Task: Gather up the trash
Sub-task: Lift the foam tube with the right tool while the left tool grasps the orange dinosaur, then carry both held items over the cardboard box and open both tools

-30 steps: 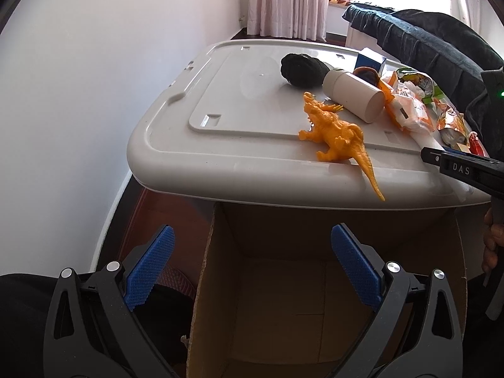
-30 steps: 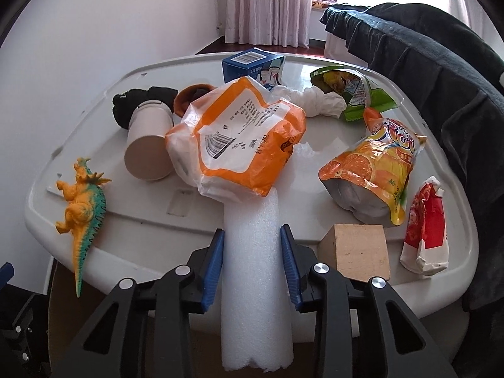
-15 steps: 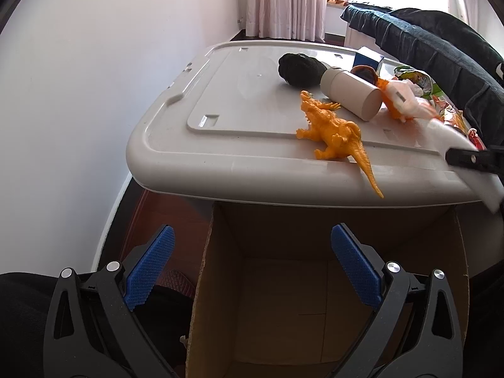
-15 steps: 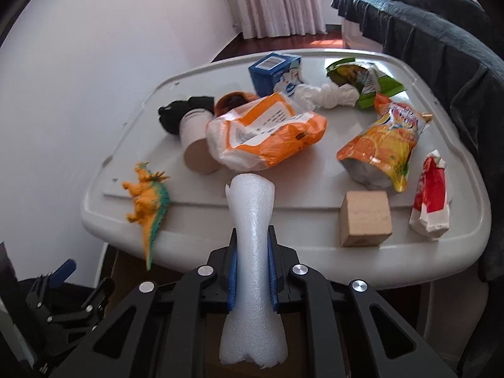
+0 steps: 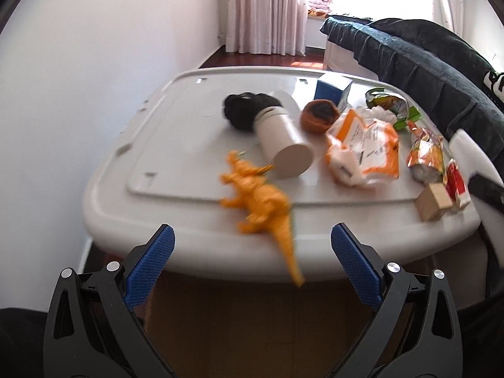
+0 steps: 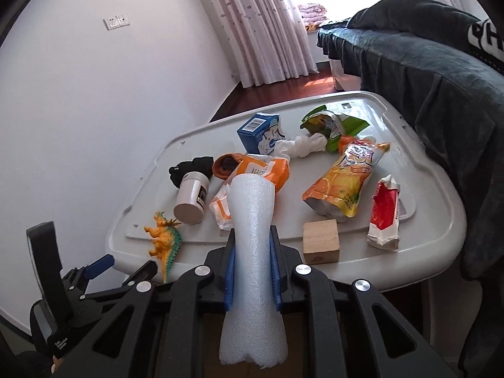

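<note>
My right gripper (image 6: 252, 261) is shut on a white foam tube (image 6: 252, 236), held upright in front of the grey bin lid (image 6: 419, 245). The tube's tip shows at the right edge of the left wrist view (image 5: 466, 148). My left gripper (image 5: 252, 252) is open and empty over the open cardboard box (image 5: 252, 315) below the lid's front edge. On the lid lie an orange-and-white wrapper (image 6: 264, 170), an orange juice pouch (image 6: 346, 182), a red packet (image 6: 384, 214), a green snack bag (image 6: 327, 123) and white crumpled paper (image 6: 305, 145).
Also on the lid are an orange toy dinosaur (image 5: 261, 198) hanging over the front edge, a white canister (image 5: 283, 145), a black cloth (image 5: 245, 110), a blue carton (image 6: 258, 132) and a wooden block (image 6: 321, 242). A dark couch (image 6: 425, 63) stands at the right, a white wall at the left.
My right gripper has lifted the foam tube clear of the lid and drawn back. My left gripper has risen and tilted up, so the lid now fills its view.
</note>
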A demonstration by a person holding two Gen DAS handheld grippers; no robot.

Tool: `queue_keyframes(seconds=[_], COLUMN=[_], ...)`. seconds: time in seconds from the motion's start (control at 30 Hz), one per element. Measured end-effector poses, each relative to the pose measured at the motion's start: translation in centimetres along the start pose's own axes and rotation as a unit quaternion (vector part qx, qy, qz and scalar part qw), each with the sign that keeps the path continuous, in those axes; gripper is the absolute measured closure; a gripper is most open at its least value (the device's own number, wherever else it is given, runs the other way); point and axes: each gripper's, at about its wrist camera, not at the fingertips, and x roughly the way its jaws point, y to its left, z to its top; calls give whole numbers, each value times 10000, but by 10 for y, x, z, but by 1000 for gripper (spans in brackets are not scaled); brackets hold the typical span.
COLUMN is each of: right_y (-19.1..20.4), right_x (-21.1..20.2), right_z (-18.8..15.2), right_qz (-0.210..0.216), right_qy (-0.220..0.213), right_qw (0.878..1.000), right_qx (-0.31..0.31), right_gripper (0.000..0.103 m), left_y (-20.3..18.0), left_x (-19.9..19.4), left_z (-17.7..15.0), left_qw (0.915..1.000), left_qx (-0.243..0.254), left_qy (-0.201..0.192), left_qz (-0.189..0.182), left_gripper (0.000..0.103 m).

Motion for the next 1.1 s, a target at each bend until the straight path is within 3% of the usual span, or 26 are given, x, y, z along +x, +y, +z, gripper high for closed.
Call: queue_keyframes(seconds=[0.27,0.4,0.47,0.5,0.63,0.9,1.1], right_y=[-27,-24,-23,-22,-21,-15,-17], right_x=[-11,-8,-7,-6,1,12,12], right_z=[-1,-1,-2,-2,-4,-4,-2], right_qz=[123,195,186,187,148,77,-33], right_qy=[-76,-29,9,28,129,247,151], right_qw=[9987,9984,9985,9985,9985,9987,9989], right_qx=[483,523,511,514,520,436,437], right_gripper=[83,83,83,83,82,82,82], left_y=[-14,-3,3,6,7,13,5], left_x=[42,56,64,62,52,47,17], left_z=[9,8,5,2,-5,-3,2], left_qw=[9998,9999,9999,9996,9989,9991,9979], left_qx=[189,4,-143,-260,-309,-242,25], left_qy=[-13,8,77,-68,-336,-305,-602], left_qz=[108,163,13,-53,43,-162,-247], left_gripper=[6,7,10,12,41,42,42])
